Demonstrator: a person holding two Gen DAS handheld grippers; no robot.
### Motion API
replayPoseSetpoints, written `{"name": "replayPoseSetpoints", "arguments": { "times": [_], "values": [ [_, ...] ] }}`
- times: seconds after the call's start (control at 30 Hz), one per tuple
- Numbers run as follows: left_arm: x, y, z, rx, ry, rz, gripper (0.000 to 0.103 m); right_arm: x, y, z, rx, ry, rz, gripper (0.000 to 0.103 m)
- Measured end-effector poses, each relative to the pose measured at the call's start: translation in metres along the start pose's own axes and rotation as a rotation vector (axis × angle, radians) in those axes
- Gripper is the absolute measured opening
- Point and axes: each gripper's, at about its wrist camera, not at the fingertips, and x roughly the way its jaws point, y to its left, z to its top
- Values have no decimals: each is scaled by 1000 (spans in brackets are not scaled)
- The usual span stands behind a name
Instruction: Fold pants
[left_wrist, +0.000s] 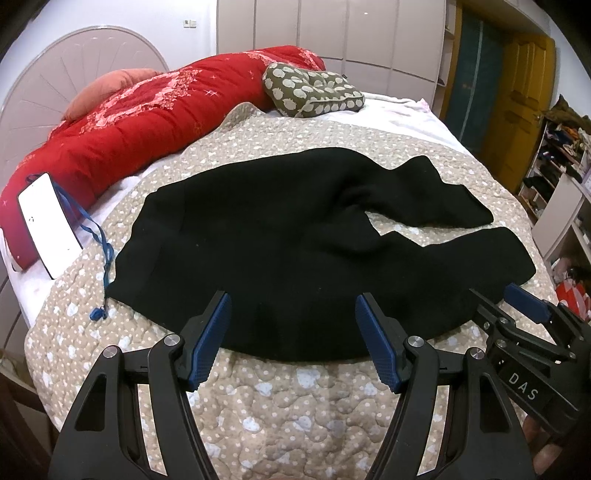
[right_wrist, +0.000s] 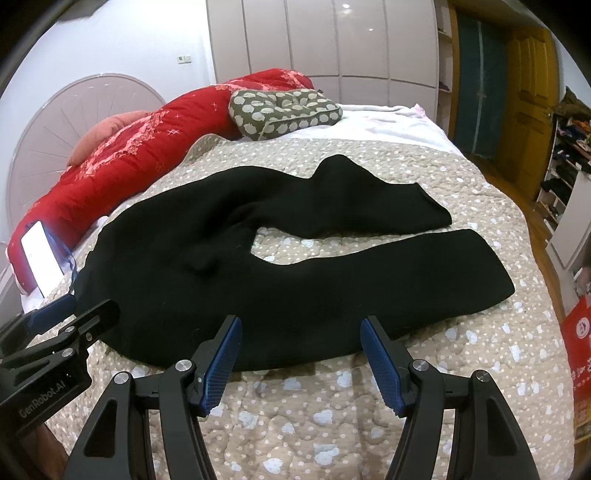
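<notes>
Black pants (left_wrist: 280, 236) lie spread on the beige quilted bedspread (left_wrist: 295, 402), waist to the left and both legs running right with a gap between them. The pants (right_wrist: 229, 266) show the same way in the right wrist view, the near leg ending at the right. My left gripper (left_wrist: 293, 306) hovers open over the pants' near edge, nothing between its blue pads. My right gripper (right_wrist: 301, 332) is open too, above the near leg's edge. Each gripper appears in the other's view: the right gripper (left_wrist: 495, 295) at right, the left gripper (right_wrist: 85, 301) at left.
A red quilt (left_wrist: 122, 125) and an orange pillow lie along the headboard side. A green patterned cushion (left_wrist: 314, 90) sits at the far end. A lit phone (left_wrist: 48, 225) with a blue lanyard (left_wrist: 99, 251) leans left of the pants. Wardrobes, a yellow door and shelves stand beyond the bed.
</notes>
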Motion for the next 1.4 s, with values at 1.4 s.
{"name": "replayPoseSetpoints", "arguments": {
  "times": [1.4],
  "values": [
    [11,1,-6,-19,23,-26,70,10,6,-4,-8,46,4,65]
  ]
}}
